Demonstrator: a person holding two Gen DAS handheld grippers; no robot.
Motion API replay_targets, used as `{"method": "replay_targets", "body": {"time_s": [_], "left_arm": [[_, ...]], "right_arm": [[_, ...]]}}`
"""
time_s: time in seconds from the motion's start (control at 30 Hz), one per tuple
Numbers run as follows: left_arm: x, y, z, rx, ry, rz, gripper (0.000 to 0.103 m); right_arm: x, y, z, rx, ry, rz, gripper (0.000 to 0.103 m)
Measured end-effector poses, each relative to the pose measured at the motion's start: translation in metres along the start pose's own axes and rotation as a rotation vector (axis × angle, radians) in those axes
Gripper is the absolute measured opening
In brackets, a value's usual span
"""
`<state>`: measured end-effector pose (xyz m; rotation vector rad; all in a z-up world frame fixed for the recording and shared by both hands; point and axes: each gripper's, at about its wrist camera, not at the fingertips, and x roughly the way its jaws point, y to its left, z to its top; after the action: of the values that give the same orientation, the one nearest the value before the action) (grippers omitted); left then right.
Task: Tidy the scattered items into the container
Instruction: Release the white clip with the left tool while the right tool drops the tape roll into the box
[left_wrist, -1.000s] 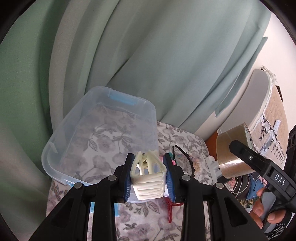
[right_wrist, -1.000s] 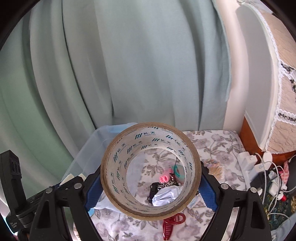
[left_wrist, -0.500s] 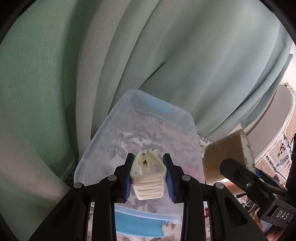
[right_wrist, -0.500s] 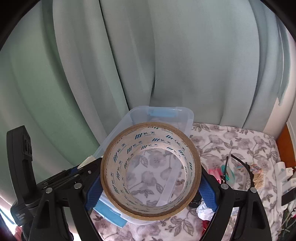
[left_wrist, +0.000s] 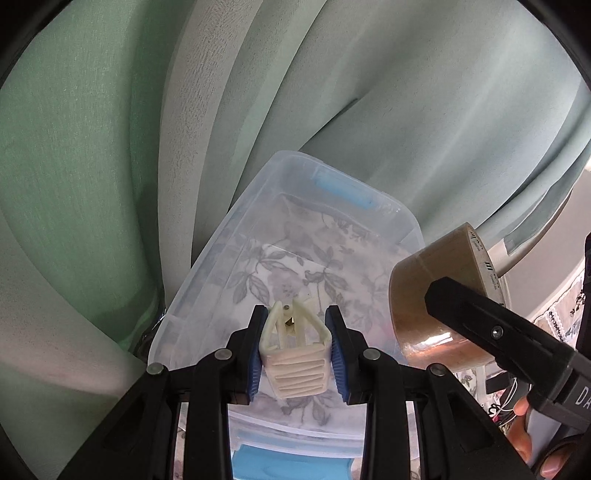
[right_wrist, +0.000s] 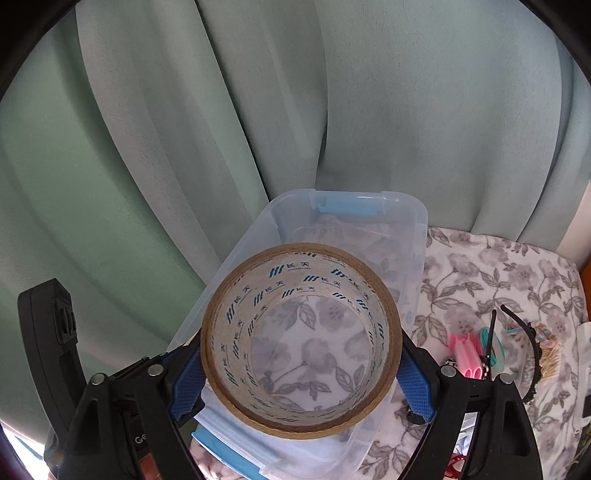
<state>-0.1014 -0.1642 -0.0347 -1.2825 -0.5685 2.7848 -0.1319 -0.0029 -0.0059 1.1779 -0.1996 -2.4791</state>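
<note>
Delivery step: left gripper (left_wrist: 295, 341) clamping a cream clip (left_wrist: 294, 352), right gripper (right_wrist: 301, 363) clamping a tape roll (right_wrist: 301, 341), both hovering over the bin (right_wrist: 419, 221) at 12 o'clock; next, likely lowering and releasing inside.

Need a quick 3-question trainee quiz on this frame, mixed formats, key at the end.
1. True or false: the clear plastic storage box already holds a hair clip.
2. The right gripper is shut on: A) a roll of brown packing tape B) a pink comb C) a headband.
3. Fill in: the left gripper grips a cream-coloured hair ____ above the box.

Key: 1 false, nothing shows inside; 2 A; 3 claw clip.
</note>
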Motion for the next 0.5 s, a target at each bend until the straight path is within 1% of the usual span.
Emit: {"method": "replay_targets", "body": {"time_s": [0.13, 0.2, 0.23, 0.27, 0.4, 0.43, 0.47, 0.5], "left_arm": [[0.001, 0.000, 0.001, 0.002, 0.004, 0.005, 0.033], [0.001, 0.000, 0.001, 0.004, 0.008, 0.012, 0.040], [0.001, 0.000, 0.001, 0.004, 0.007, 0.015, 0.048], [0.001, 0.000, 0.001, 0.005, 0.006, 0.014, 0.052], [0.003, 0.000, -0.001, 0.009, 0.014, 0.015, 0.055], [0.003, -0.001, -0.001, 0.009, 0.016, 0.016, 0.056], [0.004, 0.000, -0.002, 0.008, 0.017, 0.016, 0.061], [0.003, 0.000, -0.002, 0.006, 0.015, 0.017, 0.063]], "right_arm": [[0.009, 0.002, 0.007, -0.009, 0.012, 0.005, 0.090], [0.014, 0.001, 0.010, -0.017, 0.022, 0.006, 0.090], [0.016, 0.002, 0.011, -0.023, 0.026, 0.009, 0.091], [0.017, 0.003, 0.011, -0.026, 0.028, 0.008, 0.091], [0.021, 0.002, 0.011, -0.040, 0.029, 0.005, 0.091], [0.022, 0.002, 0.011, -0.043, 0.033, 0.004, 0.092], [0.022, 0.001, 0.011, -0.044, 0.031, 0.003, 0.093], [0.021, 0.000, 0.011, -0.044, 0.022, 0.002, 0.095]]}}
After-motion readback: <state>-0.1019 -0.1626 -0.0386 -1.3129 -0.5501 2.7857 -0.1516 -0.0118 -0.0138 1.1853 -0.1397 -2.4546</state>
